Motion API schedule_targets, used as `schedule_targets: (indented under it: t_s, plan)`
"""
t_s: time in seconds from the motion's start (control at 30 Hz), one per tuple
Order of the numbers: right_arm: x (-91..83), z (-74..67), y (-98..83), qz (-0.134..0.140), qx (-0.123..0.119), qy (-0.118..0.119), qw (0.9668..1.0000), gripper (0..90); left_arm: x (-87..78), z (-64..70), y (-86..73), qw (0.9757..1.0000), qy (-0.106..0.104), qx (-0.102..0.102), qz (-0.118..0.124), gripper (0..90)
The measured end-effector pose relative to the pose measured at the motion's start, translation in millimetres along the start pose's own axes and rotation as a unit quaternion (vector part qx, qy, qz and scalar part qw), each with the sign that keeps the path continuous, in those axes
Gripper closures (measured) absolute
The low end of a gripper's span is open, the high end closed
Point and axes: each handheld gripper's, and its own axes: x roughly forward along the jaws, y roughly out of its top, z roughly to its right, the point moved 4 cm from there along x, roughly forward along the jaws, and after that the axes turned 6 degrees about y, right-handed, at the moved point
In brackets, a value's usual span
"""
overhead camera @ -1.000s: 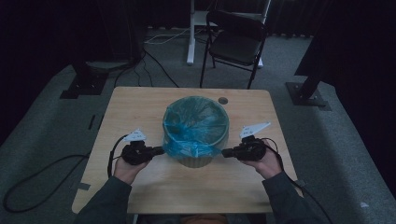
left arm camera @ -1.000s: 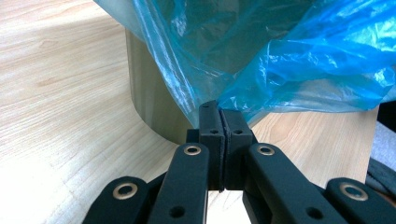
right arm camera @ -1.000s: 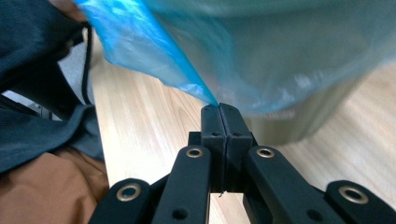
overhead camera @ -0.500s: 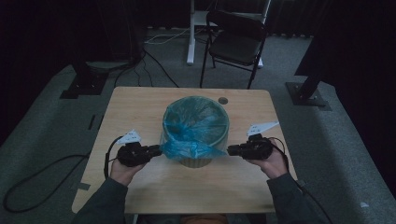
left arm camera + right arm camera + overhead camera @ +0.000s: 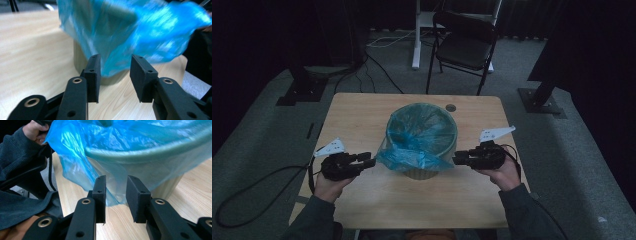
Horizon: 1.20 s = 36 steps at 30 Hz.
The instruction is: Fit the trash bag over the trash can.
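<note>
A round pale bin [image 5: 428, 173] lined with a blue plastic bag [image 5: 419, 131] stands mid-table. The bag's hem drapes loosely over the bin's near side. My left gripper [image 5: 371, 161] sits just left of the hem, and my right gripper [image 5: 457, 159] just right of it. Both have just been opening their jaws. In the left gripper view the left gripper [image 5: 115, 65] is open, and the blurred bag [image 5: 155, 32] and bin [image 5: 80, 58] lie beyond its pads. The right gripper [image 5: 115, 188] is open too. The bag's edge [image 5: 72, 152] hangs past its fingertips without being pinched.
The wooden table [image 5: 357, 115] has a small dark round spot [image 5: 451, 107] behind the bin. A black folding chair [image 5: 464, 47] stands beyond the far edge. Stand bases [image 5: 542, 100] and cables [image 5: 242, 200] lie on the grey floor.
Both grippers have opened and let go of the bag's hem. The left one drew back to the left, the right one slightly right. The hem now hangs slack.
</note>
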Motion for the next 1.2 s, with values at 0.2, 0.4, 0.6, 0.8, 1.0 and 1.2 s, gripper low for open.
schedule_targets:
  t_s: [0.2, 0.4, 0.6, 0.8, 1.0, 1.2]
  plan:
    - [6.5, -6.5, 6.9, -0.002, -0.006, 0.012, 0.9999, 68.5, -3.2, 18.2, 34.0, 0.9983, -0.029, 0.030, 0.042, 55.4]
    - [15.4, -12.0, 8.1, -0.012, -0.011, 0.037, 0.9992, 63.5, 24.9, 28.4, 36.8, 0.9979, -0.048, 0.042, 0.001, 53.8]
    - [22.6, -16.2, 9.1, -0.025, -0.016, 0.055, 0.9980, 60.9, 40.8, 33.3, 27.4, 0.9971, -0.059, 0.040, -0.024, 57.8]
    - [34.3, -16.8, 2.3, -0.058, -0.030, 0.057, 0.9962, 87.6, 50.4, 32.5, 10.7, 0.9958, -0.057, 0.044, -0.057, 72.4]
    - [36.1, -9.5, -2.5, -0.067, -0.022, 0.051, 0.9962, 90.0, 55.0, 28.8, 0.8, 0.9944, -0.054, 0.047, -0.078, 82.3]
    - [40.2, 0.4, -11.8, -0.081, -0.006, 0.037, 0.9960, 90.0, 68.8, 23.5, -11.6, 0.9918, -0.048, 0.042, -0.111, 83.5]
